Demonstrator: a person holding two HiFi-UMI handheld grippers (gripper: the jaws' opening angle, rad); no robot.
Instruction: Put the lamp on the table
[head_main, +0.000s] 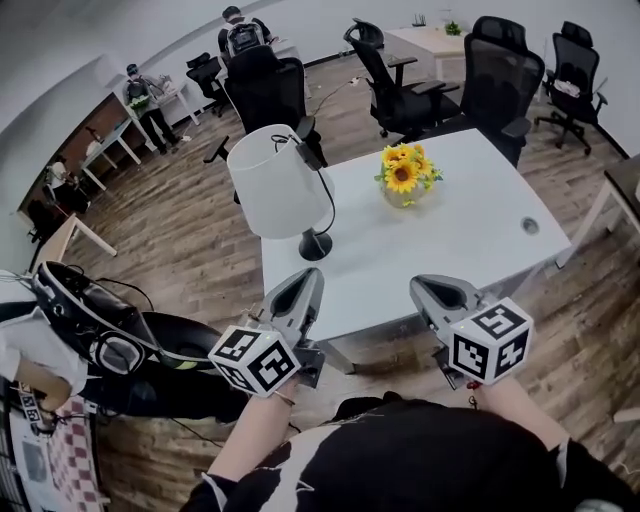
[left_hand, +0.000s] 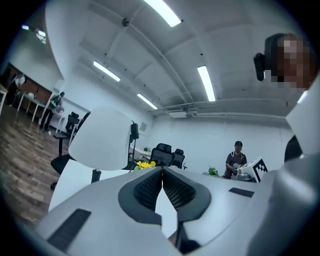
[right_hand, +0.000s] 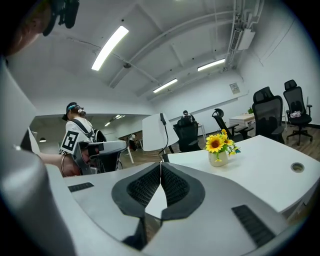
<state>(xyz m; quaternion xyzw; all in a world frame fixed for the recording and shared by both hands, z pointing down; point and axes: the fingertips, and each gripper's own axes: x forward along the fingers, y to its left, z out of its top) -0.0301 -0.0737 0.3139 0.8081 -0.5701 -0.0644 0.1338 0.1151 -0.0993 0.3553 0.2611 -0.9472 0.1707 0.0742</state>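
White table (head_main: 470, 240), lamp (head_main: 272, 185) near left edge, base seemingly fully on

The lamp (head_main: 272, 185) has a matt white shade, the table (head_main: 450, 250) at the centre is smooth and white, and the floor (head_main: 170, 240) is brown wood planks.

A bunch of yellow sunflowers (head_main: 403, 170) stands upright in a small vase (head_main: 400, 198), black office chairs (head_main: 500, 75) crowd the wood floor (head_main: 180, 235) behind it, and two people (head_main: 145, 100) are far back at the left.
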